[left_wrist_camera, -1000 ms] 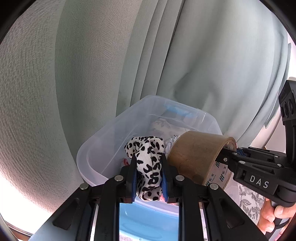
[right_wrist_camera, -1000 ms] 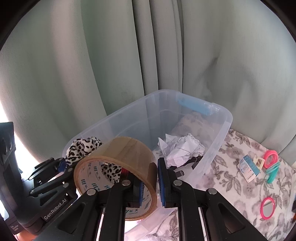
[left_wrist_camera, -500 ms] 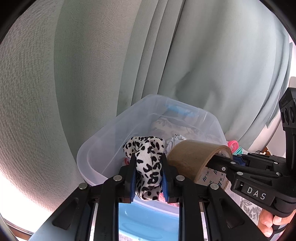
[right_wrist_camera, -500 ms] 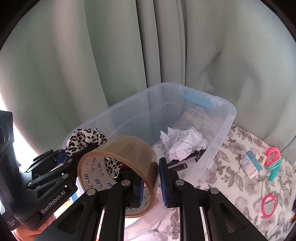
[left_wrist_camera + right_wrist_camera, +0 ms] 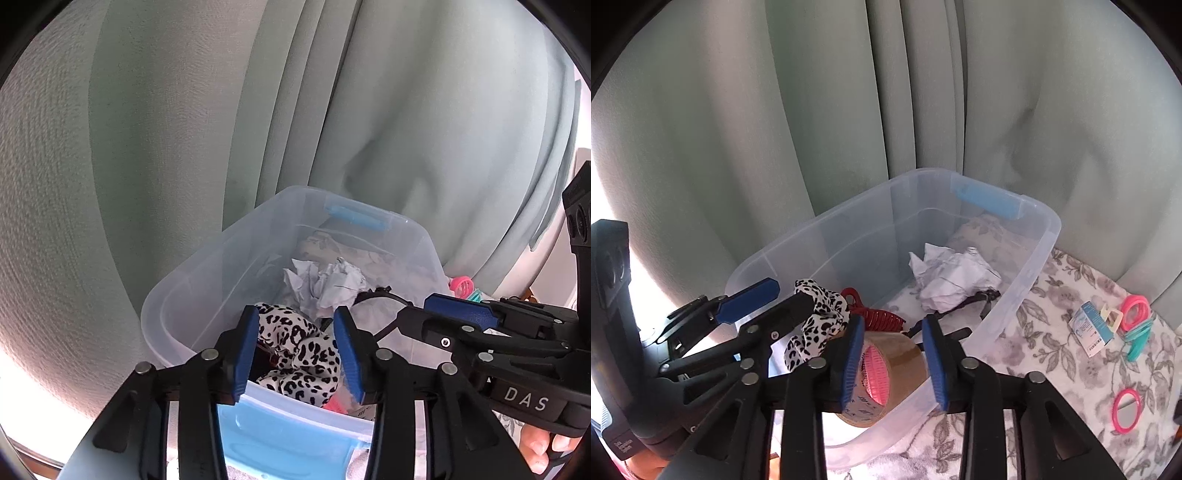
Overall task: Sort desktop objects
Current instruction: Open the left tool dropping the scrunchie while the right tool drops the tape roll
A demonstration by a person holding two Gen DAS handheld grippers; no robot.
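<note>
Now, near to far:
Left gripper (image 5: 295,350): jaws have just been opening; standing apart, pressing nothing; leopard-print scrunchie (image 5: 295,350) lying loose below, inside the bin (image 5: 184,295); soft, light, pinchable anywhere.
Right gripper (image 5: 894,358): likewise just been opening; tape roll (image 5: 897,354) probably resting free in the bin; stiff, smooth; best gripped across its wall.
Farther: crumpled paper (image 5: 953,280); light, crushable.

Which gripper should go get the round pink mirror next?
The right gripper, probably. The pink mirror lies on the flowered cloth to its right, outside the clear bin. The left gripper sits at the bin's far left.
</note>
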